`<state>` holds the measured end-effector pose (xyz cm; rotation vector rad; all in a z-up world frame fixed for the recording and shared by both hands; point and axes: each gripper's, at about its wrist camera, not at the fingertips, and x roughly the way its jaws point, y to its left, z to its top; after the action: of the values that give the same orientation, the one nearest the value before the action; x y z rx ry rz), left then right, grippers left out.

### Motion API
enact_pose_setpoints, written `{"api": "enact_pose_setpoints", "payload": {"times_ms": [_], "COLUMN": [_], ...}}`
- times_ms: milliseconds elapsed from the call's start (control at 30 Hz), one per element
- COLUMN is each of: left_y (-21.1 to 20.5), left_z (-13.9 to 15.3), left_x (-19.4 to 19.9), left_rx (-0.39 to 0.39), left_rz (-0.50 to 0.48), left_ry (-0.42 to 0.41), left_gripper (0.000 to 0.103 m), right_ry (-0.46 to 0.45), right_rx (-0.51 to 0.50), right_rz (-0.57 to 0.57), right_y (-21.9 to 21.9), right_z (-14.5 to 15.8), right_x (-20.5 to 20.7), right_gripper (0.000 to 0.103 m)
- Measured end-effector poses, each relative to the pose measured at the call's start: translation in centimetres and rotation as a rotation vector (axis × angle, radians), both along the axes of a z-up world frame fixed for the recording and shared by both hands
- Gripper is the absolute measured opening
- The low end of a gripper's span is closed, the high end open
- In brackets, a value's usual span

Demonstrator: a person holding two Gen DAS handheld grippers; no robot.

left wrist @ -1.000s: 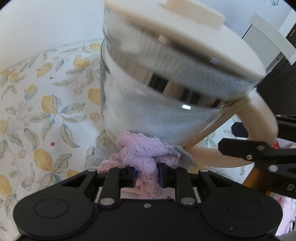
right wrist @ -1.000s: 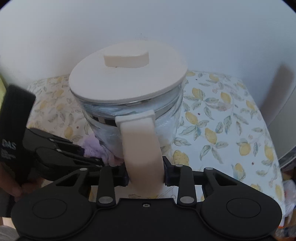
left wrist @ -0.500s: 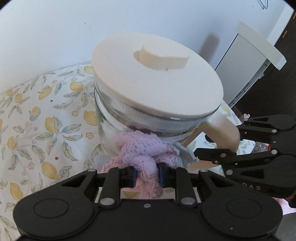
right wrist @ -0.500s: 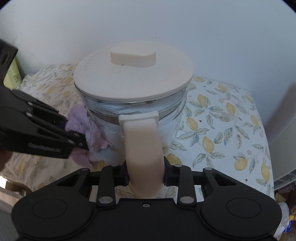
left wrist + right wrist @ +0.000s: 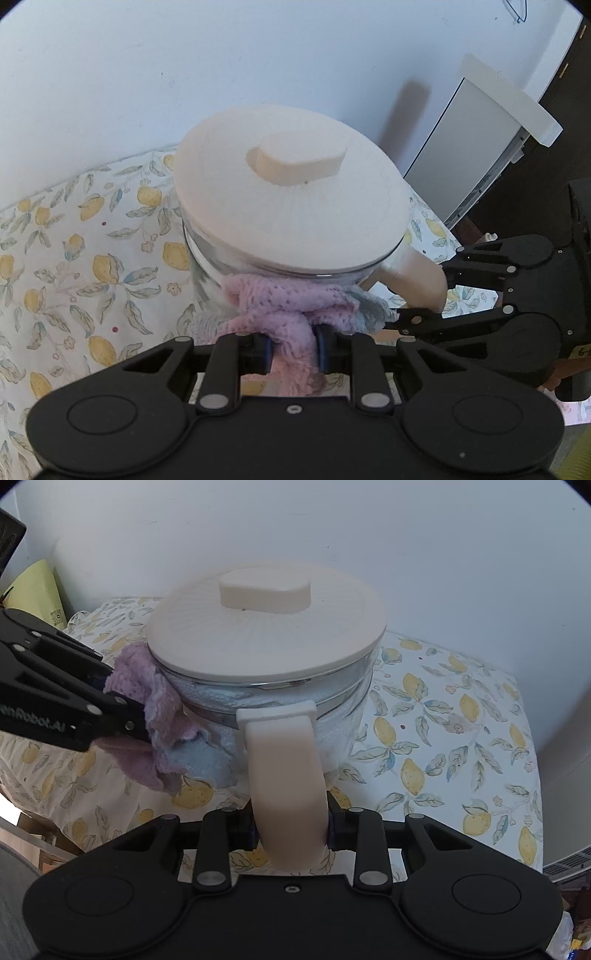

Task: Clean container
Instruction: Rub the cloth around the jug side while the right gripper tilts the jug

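Note:
A glass container (image 5: 347, 716) with a cream lid (image 5: 266, 635) and a cream handle (image 5: 288, 775) stands over the lemon-print tablecloth (image 5: 461, 731). My right gripper (image 5: 291, 834) is shut on the handle, and in the left wrist view the right gripper (image 5: 417, 306) grips the handle (image 5: 413, 277) from the right. My left gripper (image 5: 293, 350) is shut on a pink and blue knitted cloth (image 5: 295, 306), which presses against the glass wall just under the lid (image 5: 288, 199). In the right wrist view the left gripper (image 5: 136, 720) holds the cloth (image 5: 155, 716) at the container's left side.
A white wall runs behind the table. A white cabinet (image 5: 491, 147) stands at the right past the table edge in the left wrist view. A yellow-green object (image 5: 35, 594) leans at the far left in the right wrist view.
The cloth has slid up the glass wall from near the base to just below the lid. The container has swung from tilted towards upright, its lid top now showing in the left wrist view.

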<state>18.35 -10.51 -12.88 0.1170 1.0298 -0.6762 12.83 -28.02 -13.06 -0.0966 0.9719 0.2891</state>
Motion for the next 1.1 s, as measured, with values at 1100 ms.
{"api": "enact_pose_setpoints", "payload": {"times_ms": [1100], "left_y": [0.6], "left_z": [-10.6], "left_x": [3.3], "left_rx": [-0.013], "left_rz": [-0.112], "left_ry": [0.119], "left_gripper": [0.023], "right_ry": [0.125], "right_rx": [-0.153], "right_rz": [-0.153], "right_y": [-0.1], "right_z": [1.2], "right_x": [1.0], "right_gripper": [0.04]}}
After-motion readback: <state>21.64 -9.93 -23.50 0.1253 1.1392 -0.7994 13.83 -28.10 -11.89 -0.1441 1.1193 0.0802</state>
